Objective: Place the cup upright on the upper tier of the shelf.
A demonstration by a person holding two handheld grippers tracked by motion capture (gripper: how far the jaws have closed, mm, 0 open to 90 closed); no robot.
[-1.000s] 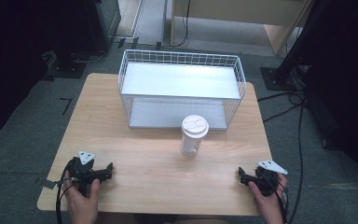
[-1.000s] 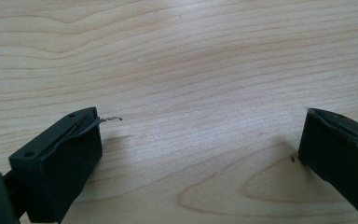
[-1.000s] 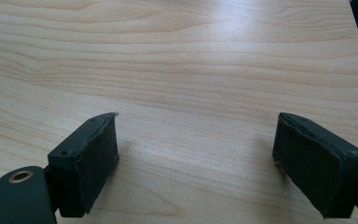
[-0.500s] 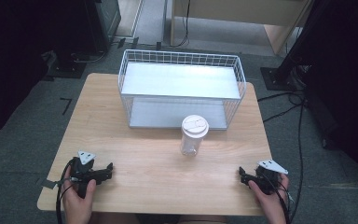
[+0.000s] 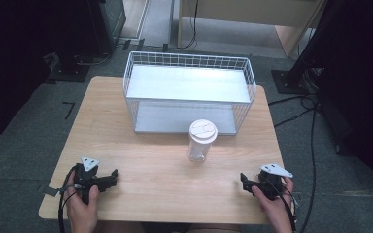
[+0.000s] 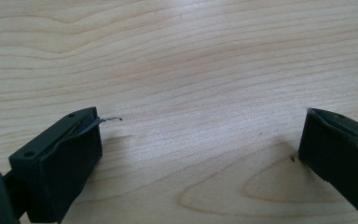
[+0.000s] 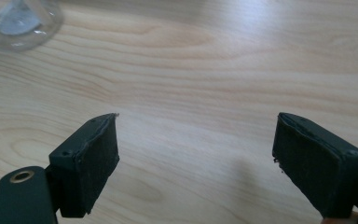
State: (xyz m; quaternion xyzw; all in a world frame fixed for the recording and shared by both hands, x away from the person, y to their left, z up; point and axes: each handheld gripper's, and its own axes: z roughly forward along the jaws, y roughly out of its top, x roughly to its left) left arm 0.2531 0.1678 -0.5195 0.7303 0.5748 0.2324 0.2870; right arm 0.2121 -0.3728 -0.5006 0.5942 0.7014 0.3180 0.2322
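Both grippers low over pale wood-grain table (image 5: 141,160), jaws parted, nothing held

Left gripper (image 6: 200,154) and right gripper (image 7: 196,154): blocky black pads wide apart; clear, seemingly plastic jar (image 5: 202,141), white lid, upright before wire basket (image 5: 245,92), well apart from both

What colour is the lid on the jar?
White; the lid shows best in the high view.

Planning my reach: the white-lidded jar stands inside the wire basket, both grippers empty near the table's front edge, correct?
No: the jar stands on the table in front of the wire basket, as the high view shows. The left gripper and right gripper are empty near the front edge.
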